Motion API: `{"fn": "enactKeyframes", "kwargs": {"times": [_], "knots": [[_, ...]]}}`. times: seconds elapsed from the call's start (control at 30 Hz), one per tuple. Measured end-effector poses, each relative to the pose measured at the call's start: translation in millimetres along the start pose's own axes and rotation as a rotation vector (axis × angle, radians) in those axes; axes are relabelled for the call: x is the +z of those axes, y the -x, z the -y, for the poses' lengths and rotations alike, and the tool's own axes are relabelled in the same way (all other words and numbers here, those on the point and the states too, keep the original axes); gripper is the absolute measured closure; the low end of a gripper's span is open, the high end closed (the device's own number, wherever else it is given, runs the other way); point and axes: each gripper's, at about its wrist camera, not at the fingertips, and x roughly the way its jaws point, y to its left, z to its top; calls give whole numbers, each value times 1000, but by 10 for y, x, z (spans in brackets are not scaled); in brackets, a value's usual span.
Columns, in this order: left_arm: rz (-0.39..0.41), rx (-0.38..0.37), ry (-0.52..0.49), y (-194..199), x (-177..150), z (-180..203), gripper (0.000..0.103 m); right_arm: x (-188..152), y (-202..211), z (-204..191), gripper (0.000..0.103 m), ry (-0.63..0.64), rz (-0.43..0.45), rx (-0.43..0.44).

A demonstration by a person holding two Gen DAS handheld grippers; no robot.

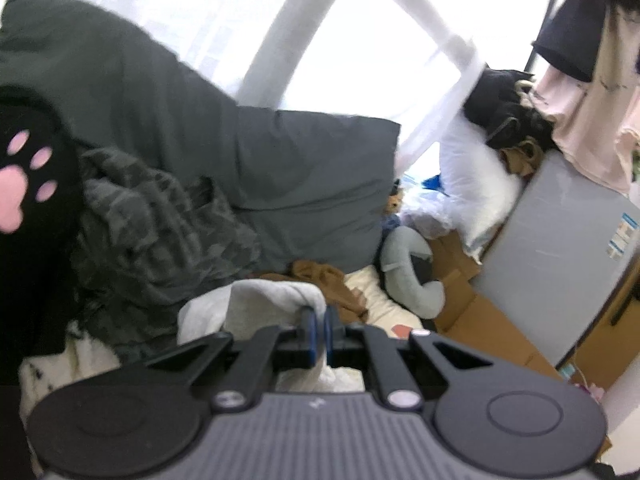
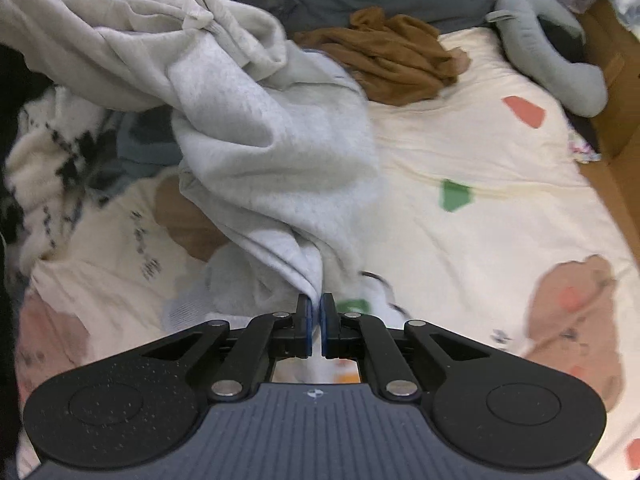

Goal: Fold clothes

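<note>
A light grey sweatshirt (image 2: pixel 256 120) hangs bunched and twisted above the bed. My right gripper (image 2: pixel 316 300) is shut on a gathered fold of it at its lower end. My left gripper (image 1: pixel 319 314) is shut on another part of the same grey sweatshirt (image 1: pixel 276 292), which bulges just past its fingertips. The cloth stretches from the right gripper up and to the left. A brown garment (image 2: pixel 396 64) lies crumpled on the cream patterned sheet (image 2: pixel 480 200) further back; it also shows in the left wrist view (image 1: pixel 324 280).
A dark grey pillow (image 1: pixel 280 168) and a camouflage blanket (image 1: pixel 160 216) lie at the head of the bed. A grey neck pillow (image 2: pixel 560 60) lies at the bed's right edge by cardboard boxes (image 1: pixel 480 312). A white patterned knit (image 2: pixel 52 168) lies at the left.
</note>
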Motion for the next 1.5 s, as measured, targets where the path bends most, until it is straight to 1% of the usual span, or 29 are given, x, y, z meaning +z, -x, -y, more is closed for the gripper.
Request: {"fn": "enactKeyframes", "kwargs": {"times": [0.13, 0.27, 0.37, 0.4, 0.47, 0.53, 0.63, 0.73, 0.83, 0.9, 1.0, 1.13, 1.17, 1.2, 1.23, 1.27, 1.3, 1.43, 1.5], "knots": [[-7, -36, -18, 56, 102, 198, 99, -106, 170, 263, 103, -16, 1, -61], [-18, -60, -37, 103, 183, 389, 100, -269, 310, 539, 103, -95, 2, -115], [-27, -78, -43, 121, 225, 529, 100, -339, 436, 588, 103, -142, 32, -95], [-37, -76, -58, 124, 234, 584, 100, -360, 477, 602, 103, -157, 43, -88], [-47, -95, -63, 129, 245, 704, 100, -354, 552, 549, 103, -162, 68, -68], [-65, -128, -35, 123, 240, 805, 100, -328, 643, 479, 103, -172, 111, -39], [-83, -176, -62, 77, 205, 1038, 100, -286, 801, 366, 102, -189, 183, 8], [-107, -238, -38, -28, 133, 1184, 100, -260, 944, 284, 100, -196, 241, 48], [-143, -289, -38, -183, 16, 1332, 100, -281, 1035, 229, 91, -201, 277, 70], [-165, -307, -19, -265, -46, 1367, 100, -313, 1053, 193, 77, -192, 285, 65], [-195, -327, -14, -394, -177, 1416, 100, -368, 1051, 150, 73, -177, 290, 62], [-265, -346, 49, -636, -431, 1428, 100, -468, 1013, 139, 72, -215, 295, 104], [-284, -350, 64, -704, -499, 1426, 100, -489, 1010, 129, 70, -219, 300, 112], [-299, -355, 73, -761, -561, 1432, 100, -510, 1006, 118, 64, -224, 306, 120], [-312, -363, 72, -835, -635, 1460, 99, -528, 1006, 108, 61, -233, 315, 134], [-324, -372, 70, -899, -694, 1484, 99, -546, 1007, 97, 55, -242, 323, 148], [-337, -380, 68, -963, -753, 1507, 99, -552, 1003, 90, 53, -251, 328, 161], [-380, -403, 60, -1208, -966, 1577, 99, -517, 998, 67, 50, -280, 343, 197], [-398, -416, 68, -1303, -1050, 1583, 99, -492, 999, 85, 44, -311, 356, 221]]}}
